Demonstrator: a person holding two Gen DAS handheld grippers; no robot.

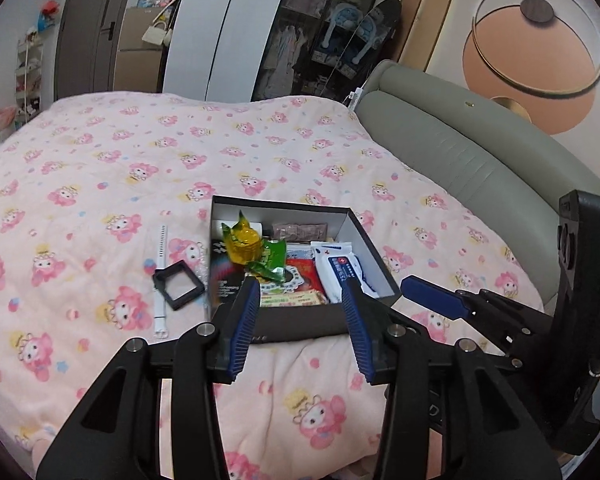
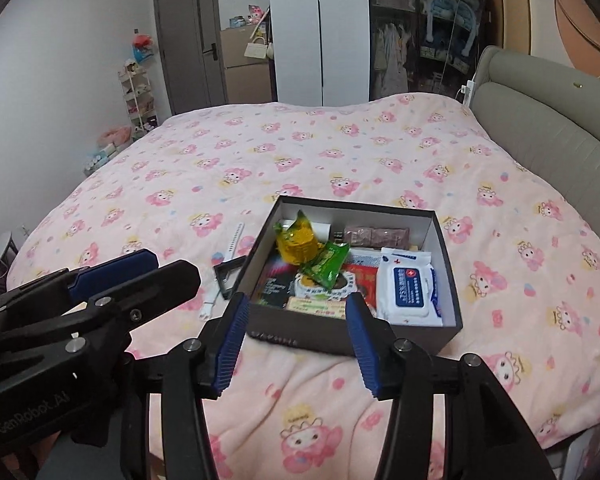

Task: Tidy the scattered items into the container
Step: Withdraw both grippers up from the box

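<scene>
A dark open box (image 1: 300, 326) (image 2: 340, 338) sits on the pink bed. Inside lie a yellow packet (image 1: 242, 242) (image 2: 298, 242), a green packet (image 1: 272, 260) (image 2: 326, 264), a white wipes pack (image 1: 342, 266) (image 2: 408, 286), a brown packet (image 2: 374, 236) and flat cards. A small black square frame (image 1: 178, 284) (image 2: 226, 274) and a white watch strap (image 1: 162, 276) (image 2: 234, 242) lie on the blanket left of the box. My left gripper (image 1: 300, 322) is open and empty, just before the box's near wall. My right gripper (image 2: 296, 336) is open and empty at the same wall.
The pink cartoon-print blanket (image 1: 100, 184) (image 2: 260, 152) covers the bed. A grey padded headboard (image 1: 460, 152) (image 2: 540, 136) runs along the right. Wardrobe, door and shelves stand beyond the bed's far edge. The right gripper (image 1: 436, 298) shows in the left view, the left gripper (image 2: 116, 270) in the right view.
</scene>
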